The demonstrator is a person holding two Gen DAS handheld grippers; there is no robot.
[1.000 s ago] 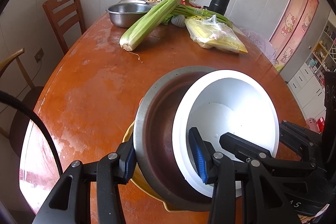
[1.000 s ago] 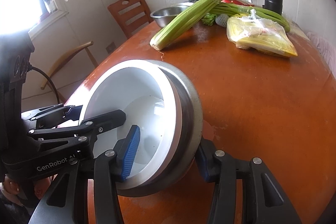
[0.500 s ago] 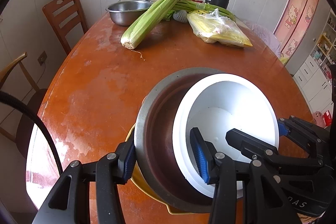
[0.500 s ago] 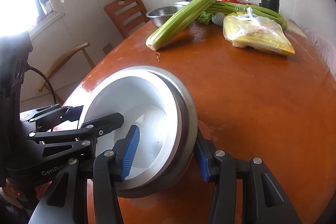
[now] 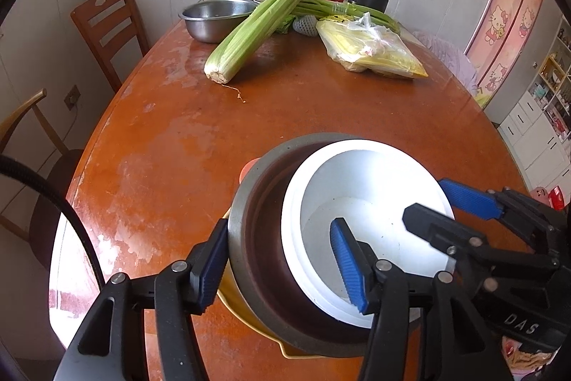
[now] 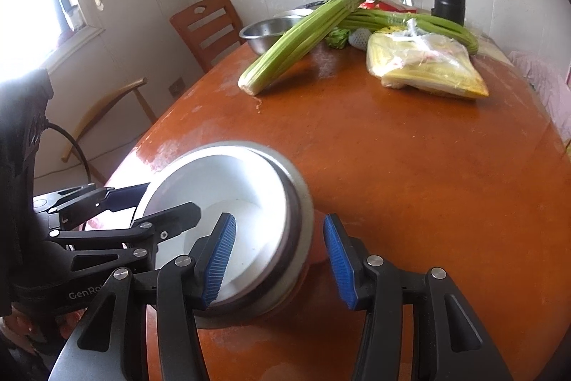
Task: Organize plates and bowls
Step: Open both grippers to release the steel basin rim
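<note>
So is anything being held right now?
Probably not by the left gripper: its jaws, straddling the stacked bowls' rim, have just been opening. The right gripper's hold there is unclear.

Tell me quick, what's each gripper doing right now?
Left gripper: open, jaws have just been opening, with the rim of the stacked bowls between them.
Right gripper: straddles the same rim; whether it grips cannot be told.

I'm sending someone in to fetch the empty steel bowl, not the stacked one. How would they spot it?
Start at the round orange table and look to its far end, near the wooden chair. The steel bowl sits there alone, with the celery leaning on its rim. Unlike the near metal bowl, it has no white bowl nested inside.
</note>
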